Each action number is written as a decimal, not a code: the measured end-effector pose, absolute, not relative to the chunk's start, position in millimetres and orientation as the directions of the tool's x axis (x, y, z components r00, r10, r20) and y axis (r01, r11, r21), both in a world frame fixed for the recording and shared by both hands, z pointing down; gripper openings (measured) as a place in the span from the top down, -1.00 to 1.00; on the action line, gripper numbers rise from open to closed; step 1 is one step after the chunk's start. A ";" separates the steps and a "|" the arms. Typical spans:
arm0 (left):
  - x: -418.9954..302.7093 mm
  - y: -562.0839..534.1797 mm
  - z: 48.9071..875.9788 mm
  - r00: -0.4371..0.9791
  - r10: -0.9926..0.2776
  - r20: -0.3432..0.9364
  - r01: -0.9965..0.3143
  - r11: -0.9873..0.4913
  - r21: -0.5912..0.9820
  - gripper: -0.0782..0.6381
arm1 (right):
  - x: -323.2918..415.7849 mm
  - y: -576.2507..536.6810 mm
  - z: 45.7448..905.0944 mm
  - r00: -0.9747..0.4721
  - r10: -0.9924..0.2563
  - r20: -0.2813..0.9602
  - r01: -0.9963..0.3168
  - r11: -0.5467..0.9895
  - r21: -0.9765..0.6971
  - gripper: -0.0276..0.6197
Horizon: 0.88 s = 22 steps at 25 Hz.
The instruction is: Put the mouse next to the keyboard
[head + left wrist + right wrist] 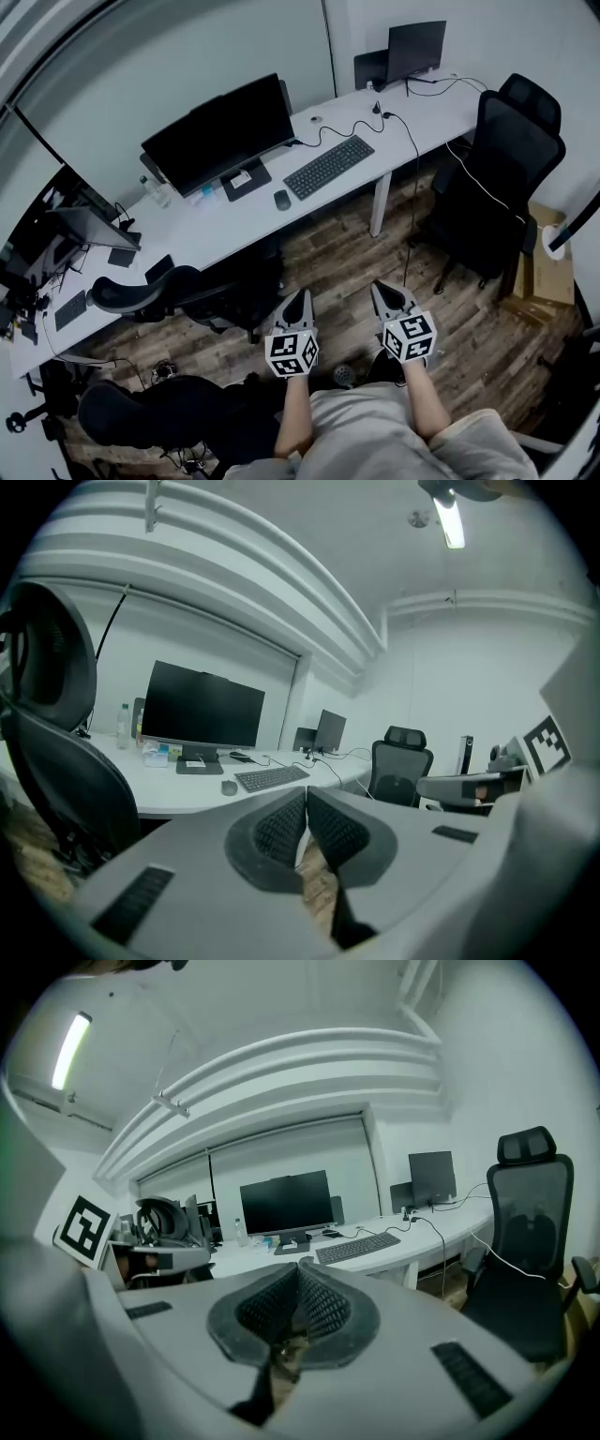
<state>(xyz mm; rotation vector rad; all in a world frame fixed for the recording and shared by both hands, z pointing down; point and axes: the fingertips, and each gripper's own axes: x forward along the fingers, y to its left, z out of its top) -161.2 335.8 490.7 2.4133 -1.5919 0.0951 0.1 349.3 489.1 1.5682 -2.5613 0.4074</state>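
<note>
Left hand-held gripper [301,294] and right hand-held gripper [378,288] clenched, empty.
Mouse [282,199], just off the keyboard's [329,167] end on the table [216,234], shows plainly in head and left gripper views.

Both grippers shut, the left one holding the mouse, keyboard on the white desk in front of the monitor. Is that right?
The left gripper holds nothing: the left gripper view shows its jaws shut and empty. The mouse lies on the white desk beside the keyboard, seen in the head view. The rest stands.
</note>
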 end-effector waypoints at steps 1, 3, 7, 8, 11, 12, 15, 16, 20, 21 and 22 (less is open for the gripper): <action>-162.4 336.2 492.1 0.397 -0.898 0.190 -0.914 -0.369 0.169 0.71 | 0.3 349.9 489.8 -0.461 -0.857 0.228 -0.886 0.429 -0.177 0.86; -164.9 335.3 493.2 0.390 -0.902 0.188 -0.918 -0.363 0.161 0.71 | 1.1 349.5 493.2 -0.461 -0.857 0.232 -0.885 0.425 -0.189 0.63; -169.8 333.1 490.8 0.378 -0.910 0.173 -0.921 -0.351 0.167 0.64 | 2.5 348.7 499.8 -0.464 -0.850 0.250 -0.882 0.419 -0.214 0.41; -169.5 332.3 491.2 0.382 -0.908 0.174 -0.920 -0.354 0.170 0.51 | 2.8 348.3 500.4 -0.465 -0.848 0.253 -0.882 0.419 -0.217 0.37; -168.6 329.7 494.8 0.390 -0.902 0.184 -0.916 -0.360 0.177 0.38 | 1.9 347.6 500.8 -0.467 -0.845 0.260 -0.881 0.421 -0.216 0.32; -168.7 328.9 496.3 0.391 -0.901 0.186 -0.915 -0.360 0.180 0.37 | 1.2 347.7 501.2 -0.468 -0.843 0.265 -0.881 0.423 -0.211 0.32; -165.9 326.2 501.8 0.395 -0.898 0.195 -0.912 -0.359 0.196 0.34 | 0.2 349.2 503.9 -0.472 -0.833 0.290 -0.881 0.433 -0.190 0.29; -163.6 324.8 503.4 0.399 -0.896 0.197 -0.911 -0.361 0.200 0.33 | 0.6 349.4 505.4 -0.472 -0.829 0.300 -0.881 0.436 -0.183 0.29; -156.7 316.5 506.6 0.397 -0.896 0.202 -0.912 -0.358 0.202 0.31 | 1.2 345.1 513.0 -0.482 -0.812 0.329 -0.876 0.448 -0.178 0.23; -155.6 313.6 507.4 0.395 -0.896 0.205 -0.912 -0.356 0.201 0.29 | 1.0 342.4 513.6 -0.487 -0.810 0.328 -0.873 0.451 -0.183 0.22; -154.8 310.4 508.4 0.393 -0.896 0.209 -0.914 -0.353 0.201 0.28 | 0.8 339.1 513.9 -0.493 -0.808 0.324 -0.870 0.454 -0.190 0.21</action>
